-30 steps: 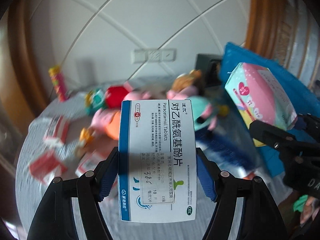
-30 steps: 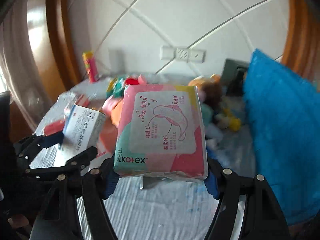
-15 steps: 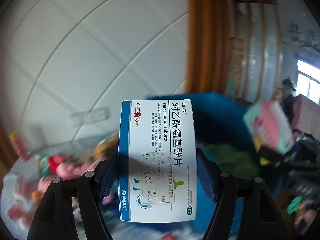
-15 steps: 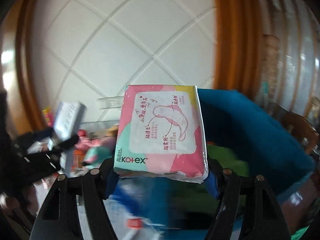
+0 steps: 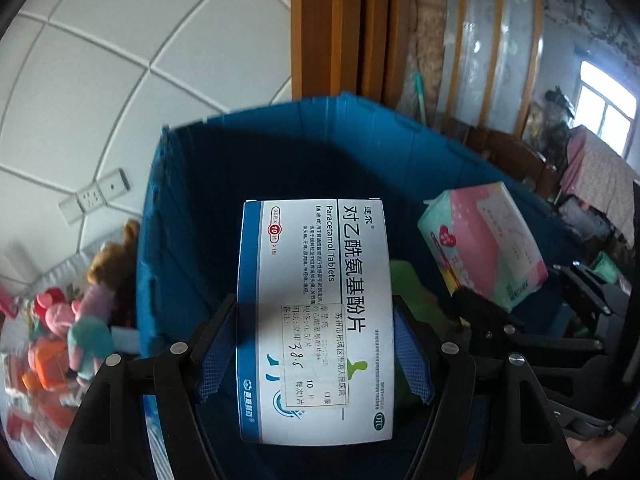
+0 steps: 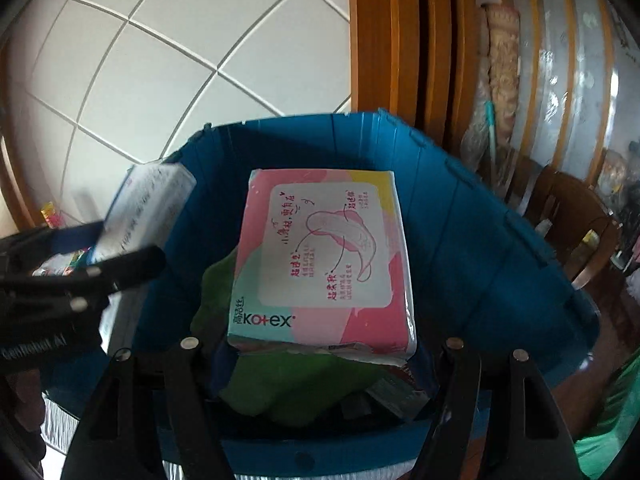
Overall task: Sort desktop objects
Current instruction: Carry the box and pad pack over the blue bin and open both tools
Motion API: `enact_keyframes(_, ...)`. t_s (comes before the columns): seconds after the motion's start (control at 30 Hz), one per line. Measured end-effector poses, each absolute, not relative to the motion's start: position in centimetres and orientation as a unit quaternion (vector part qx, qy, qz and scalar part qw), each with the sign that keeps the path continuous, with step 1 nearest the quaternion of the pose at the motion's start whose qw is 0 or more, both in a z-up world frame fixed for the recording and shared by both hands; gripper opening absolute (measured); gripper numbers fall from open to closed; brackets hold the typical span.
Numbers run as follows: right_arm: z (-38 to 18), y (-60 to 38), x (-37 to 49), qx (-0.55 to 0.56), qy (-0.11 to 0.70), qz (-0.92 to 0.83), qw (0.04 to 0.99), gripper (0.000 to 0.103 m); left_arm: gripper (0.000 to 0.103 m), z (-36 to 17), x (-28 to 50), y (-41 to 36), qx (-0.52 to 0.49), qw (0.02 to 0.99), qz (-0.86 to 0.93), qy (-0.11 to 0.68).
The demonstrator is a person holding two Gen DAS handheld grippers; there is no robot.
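Observation:
My left gripper is shut on a white and blue paracetamol tablet box, held over the open blue bin. My right gripper is shut on a pink and mint Kotex pad pack, also above the blue bin. Each view catches the other tool: the pad pack hangs at the right in the left wrist view, and the tablet box shows blurred at the left in the right wrist view. Something green lies inside the bin.
Plush toys and small red boxes lie on the table left of the bin. A tiled wall with sockets is behind. A wooden door frame, a wooden chair and room clutter stand to the right.
Both grippers have swung right from over the toy-strewn table to above the blue bin, each keeping hold of its item. The table has slid to the left edge of view.

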State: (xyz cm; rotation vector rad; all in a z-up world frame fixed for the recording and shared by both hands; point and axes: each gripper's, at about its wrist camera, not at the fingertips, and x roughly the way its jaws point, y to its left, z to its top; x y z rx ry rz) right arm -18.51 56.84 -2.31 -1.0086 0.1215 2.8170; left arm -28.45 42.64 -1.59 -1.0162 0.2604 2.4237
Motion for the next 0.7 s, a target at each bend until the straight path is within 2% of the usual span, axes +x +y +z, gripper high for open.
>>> enact_keyframes(0.2, -3.6, 57.4, -19.3, -0.348, 0.035, 0.935, 0.059, 0.07, 0.074, -1.4, -28.3, 42.2, -0.372, 0.23, 0.895, 0.086)
enact_keyframes(0.3, -3.4, 58.1, -19.3, -0.348, 0.033, 0.934, 0.069, 0.07, 0.087, -1.5, -28.2, 42.3, -0.371, 0.225, 0.896, 0.088)
enact_keyframes(0.33, -3.3, 58.3, -19.4, -0.348, 0.032, 0.934, 0.073, 0.07, 0.088, -1.5, -28.1, 42.3, -0.371, 0.224, 0.897, 0.089)
enact_keyframes(0.4, -3.4, 58.7, -19.3, -0.346, 0.034, 0.935, 0.076, 0.078, 0.088, -1.5, -28.0, 42.4, -0.37, 0.221, 0.898, 0.09)
enact_keyframes(0.47, -3.5, 59.1, -19.3, -0.345, 0.036, 0.934, 0.089, 0.101, 0.088, -1.6, -27.9, 42.5, -0.37, 0.217, 0.899, 0.091)
enact_keyframes(0.53, -3.5, 59.8, -19.7, -0.344, 0.039, 0.933, 0.1, 0.103, 0.089, -1.7, -27.8, 42.4, -0.369, 0.216, 0.899, 0.09)
enact_keyframes(0.63, -3.6, 61.0, -19.6, -0.342, 0.046, 0.932, 0.111, 0.103, 0.097, -1.4, -27.6, 42.3, -0.365, 0.219, 0.901, 0.085)
enact_keyframes(0.7, -3.5, 61.6, -19.3, -0.338, 0.049, 0.932, 0.118, 0.103, 0.098, -1.3, -27.4, 42.2, -0.362, 0.22, 0.902, 0.082)
